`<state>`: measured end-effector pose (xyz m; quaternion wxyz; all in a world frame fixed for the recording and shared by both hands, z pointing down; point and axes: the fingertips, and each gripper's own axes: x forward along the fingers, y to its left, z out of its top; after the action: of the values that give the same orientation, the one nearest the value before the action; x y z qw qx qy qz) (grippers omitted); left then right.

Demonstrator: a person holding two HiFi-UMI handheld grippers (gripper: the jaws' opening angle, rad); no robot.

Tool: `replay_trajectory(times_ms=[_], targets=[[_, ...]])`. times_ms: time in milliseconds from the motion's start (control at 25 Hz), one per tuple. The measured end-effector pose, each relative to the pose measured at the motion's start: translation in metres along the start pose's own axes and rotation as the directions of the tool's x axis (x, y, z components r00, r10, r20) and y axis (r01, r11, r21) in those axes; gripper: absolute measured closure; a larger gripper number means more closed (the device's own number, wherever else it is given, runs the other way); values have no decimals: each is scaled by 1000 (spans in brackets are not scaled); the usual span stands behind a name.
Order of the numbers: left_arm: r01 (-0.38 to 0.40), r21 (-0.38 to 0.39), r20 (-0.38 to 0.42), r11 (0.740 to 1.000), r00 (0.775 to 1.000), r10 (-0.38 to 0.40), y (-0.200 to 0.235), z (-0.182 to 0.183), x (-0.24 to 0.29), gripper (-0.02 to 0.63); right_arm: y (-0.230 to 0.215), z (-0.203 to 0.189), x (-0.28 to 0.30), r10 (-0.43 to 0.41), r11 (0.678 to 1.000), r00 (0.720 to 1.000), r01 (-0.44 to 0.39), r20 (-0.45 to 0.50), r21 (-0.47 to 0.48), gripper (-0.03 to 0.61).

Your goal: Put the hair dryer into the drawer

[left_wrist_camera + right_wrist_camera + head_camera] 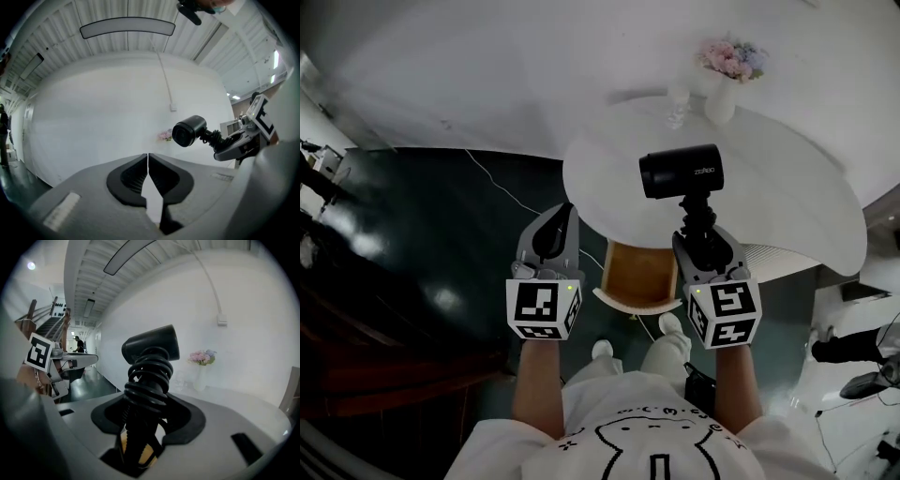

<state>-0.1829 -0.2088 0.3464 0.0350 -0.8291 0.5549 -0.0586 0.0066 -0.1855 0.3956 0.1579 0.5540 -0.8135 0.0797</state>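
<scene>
Being held by its cord-wrapped handle in the right tool (701, 236), the hair dryer (680, 173) is kept upright, barrel turned sideways, above and just beyond the open drawer (639, 274). The jaws are clamped on the handle, as seen plainly in the right gripper view. The coiled cord (149, 373) is bundled round the handle, likely so nothing dangles when it goes in.

The left tool (551, 232) is held just left of the drawer, jaws together, nothing between them. It is judged to be standing by, maybe for pushing the drawer shut afterwards.

The drawer stands out from under the round white tabletop (787, 187), wooden inside showing, nothing seen in it. Beyond the drawer, on the tabletop's far side, a vase of flowers (727, 80) and a clear glass (677, 108) are set well apart from the hair dryer, not in the way. The tabletop edge overhangs the drawer's back part, so the hair dryer must be brought back and lowered clear of that edge. The hair dryer is not yet in the drawer.
</scene>
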Motion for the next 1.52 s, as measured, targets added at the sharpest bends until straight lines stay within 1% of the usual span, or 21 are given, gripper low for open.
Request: replay_trajectory(times_ms=[200, 360, 560, 760, 880, 1040, 1240, 1400, 1520], targets=[[105, -2, 7, 994, 994, -105, -9, -8, -11, 594, 25, -24, -14, -51, 998, 998, 53, -47, 34, 371], [176, 2, 3, 984, 984, -176, -19, -19, -22, 594, 46, -51, -21, -68, 995, 992, 76, -109, 69, 371], [199, -17, -13, 980, 980, -199, -18, -35, -28, 594, 69, -86, -17, -52, 993, 980, 72, -192, 98, 372], [208, -39, -40, 977, 977, -210, -18, -52, -24, 594, 78, -126, -3, -15, 989, 956, 57, -294, 137, 371], [217, -46, -58, 975, 974, -219, -20, -60, -22, 594, 83, -149, 6, 18, 984, 932, 48, -361, 171, 372], [216, -55, -74, 975, 973, -220, -18, -70, -19, 594, 87, -179, 14, 54, 979, 895, 40, -444, 200, 372], [201, -73, -92, 977, 974, -207, -14, -81, -20, 594, 98, -214, 12, 110, 971, 833, 28, -542, 239, 372], [194, -81, -103, 978, 974, -202, -12, -87, -21, 594, 109, -236, 8, 158, 954, 793, 31, -588, 298, 371], [189, -82, -115, 979, 973, -198, -10, -92, -24, 594, 115, -251, 8, 182, 949, 757, 33, -627, 315, 371]])
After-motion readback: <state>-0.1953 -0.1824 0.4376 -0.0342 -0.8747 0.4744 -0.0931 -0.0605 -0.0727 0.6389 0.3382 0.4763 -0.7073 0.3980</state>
